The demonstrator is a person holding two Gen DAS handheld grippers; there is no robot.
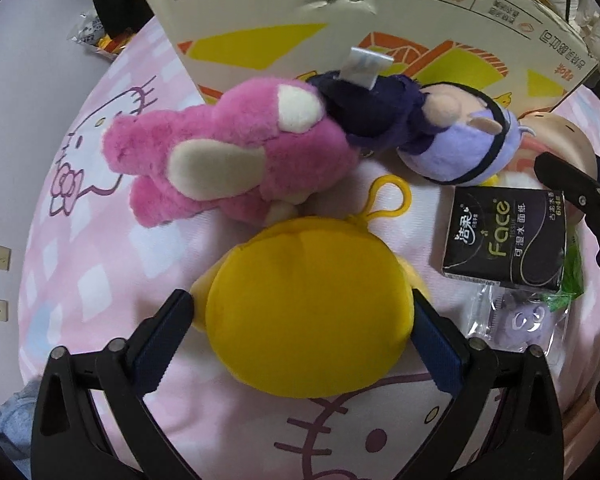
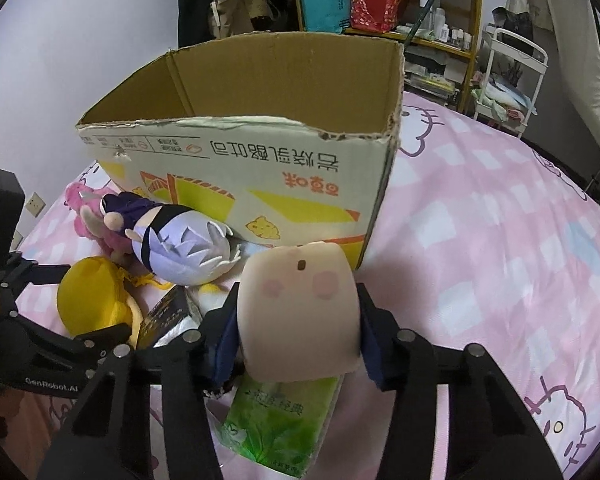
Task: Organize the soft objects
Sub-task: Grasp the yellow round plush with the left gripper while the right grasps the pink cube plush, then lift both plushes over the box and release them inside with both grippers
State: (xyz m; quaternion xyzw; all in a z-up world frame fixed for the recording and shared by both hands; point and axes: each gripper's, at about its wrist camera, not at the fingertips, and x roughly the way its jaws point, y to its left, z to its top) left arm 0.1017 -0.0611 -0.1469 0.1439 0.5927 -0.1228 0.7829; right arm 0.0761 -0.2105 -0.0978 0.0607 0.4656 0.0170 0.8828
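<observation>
Soft toys are found gathered on a bed (image 2: pixel 500 220) covered in pink cat-print bedding, in front of an open cardboard box (image 2: pixel 260 152) that stands upright on it. A round yellow plush (image 1: pixel 308 312) lies between the jaws of the left gripper (image 1: pixel 304 320); the jaws are set wide at either side of it, and whether the pads actually press on it cannot be told. A pink plush (image 1: pixel 220 152) lies just beyond it, with a purple-haired doll (image 1: pixel 440 136) resting partly on top, both close against the box wall. A cream block-shaped plush (image 2: pixel 300 312) with pink cheeks is gripped on both sides by the jaws of the right gripper (image 2: pixel 298 344), above a green tissue pack (image 2: pixel 276 428). A black tissue pack (image 1: pixel 508 240) and a small bagged purple toy (image 1: pixel 528 320) are noted beside the yellow plush. Cluttered shelves (image 2: pixel 388 4) are seen behind the box.
</observation>
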